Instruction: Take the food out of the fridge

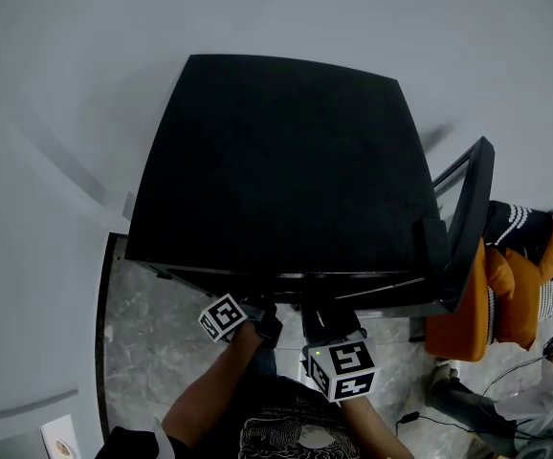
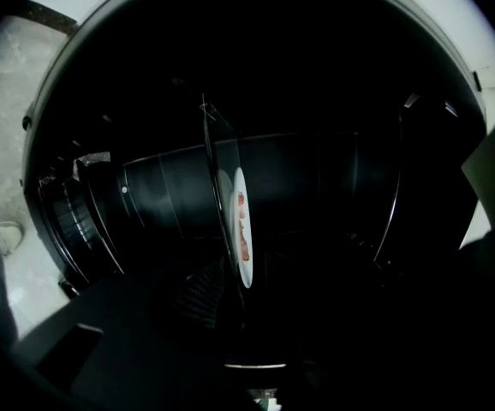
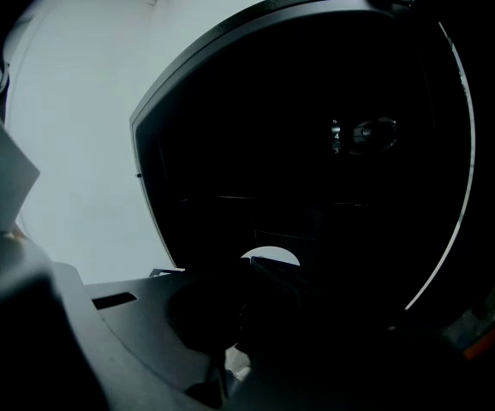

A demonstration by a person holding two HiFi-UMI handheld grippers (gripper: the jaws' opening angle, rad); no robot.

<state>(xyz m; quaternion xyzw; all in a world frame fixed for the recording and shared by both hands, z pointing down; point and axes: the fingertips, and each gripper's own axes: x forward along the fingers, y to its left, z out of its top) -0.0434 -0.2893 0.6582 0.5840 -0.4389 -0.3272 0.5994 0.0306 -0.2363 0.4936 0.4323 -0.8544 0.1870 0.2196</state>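
Nearest to the camera, the person's forearm reaches toward the front of the black fridge, and the 2 grippers are held side by side just before its open front. The left gripper is at the middle of this front. In its own view its 2 jaws stand wide apart and nothing is clamped between them. The right gripper is just beside it, toward the side of the fridge where the door hangs. In its own view only 1 jaw shows, a grey slab at the lower left, and the other is lost in the dark, so I cannot tell if these jaws are apart or together. Deeper inside the fridge, a white plate with reddish food lies on a thin glass shelf, well inside from both grippers and touched by neither. The left gripper view is turned on its side, so there the plate looks like a narrow upright oval. The right gripper view shows only a pale arc of it in the dark interior. The door stands open at the right side of the fridge, and an orange seat is just beyond the door. The fridge stands on a grey marbled floor, with a pale wall behind it.
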